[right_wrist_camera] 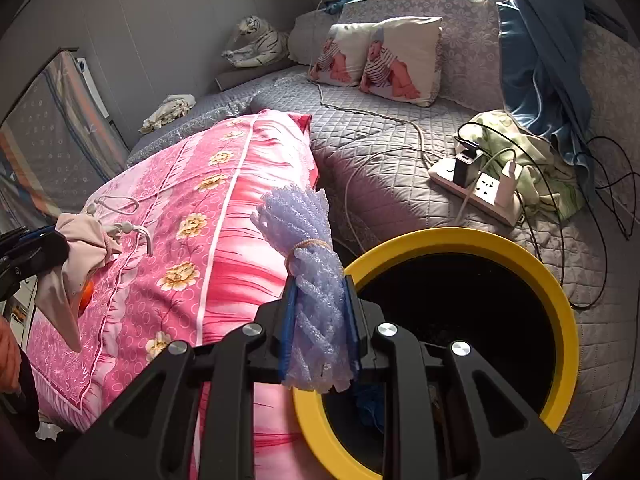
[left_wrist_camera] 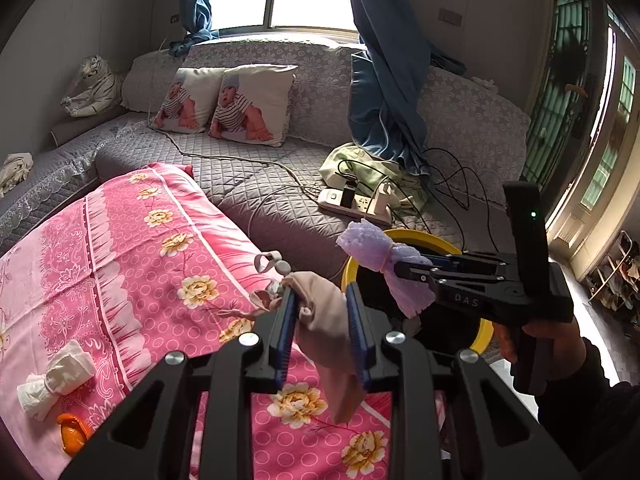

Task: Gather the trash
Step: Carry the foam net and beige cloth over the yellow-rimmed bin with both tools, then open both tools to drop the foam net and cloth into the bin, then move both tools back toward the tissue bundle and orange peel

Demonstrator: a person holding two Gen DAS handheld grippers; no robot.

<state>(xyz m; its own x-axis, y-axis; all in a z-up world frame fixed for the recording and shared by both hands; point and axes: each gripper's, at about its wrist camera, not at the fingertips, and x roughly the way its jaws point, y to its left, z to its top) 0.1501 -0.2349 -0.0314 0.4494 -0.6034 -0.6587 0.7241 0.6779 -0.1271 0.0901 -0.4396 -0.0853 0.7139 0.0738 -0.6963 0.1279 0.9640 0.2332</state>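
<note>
My left gripper is shut on a beige face mask that hangs over the pink flowered pillow. My right gripper is shut on a bundle of purple foam netting tied with a rubber band, held at the left rim of the yellow bin. In the left wrist view the right gripper holds the purple bundle above the yellow bin. In the right wrist view the left gripper appears at the left with the mask. A tied white tissue and an orange peel lie on the pillow.
A grey quilted bed carries a white power strip with chargers and black cables, a green cloth, and two baby-print cushions. Blue curtains hang at the window. A toy tiger sits at the far left.
</note>
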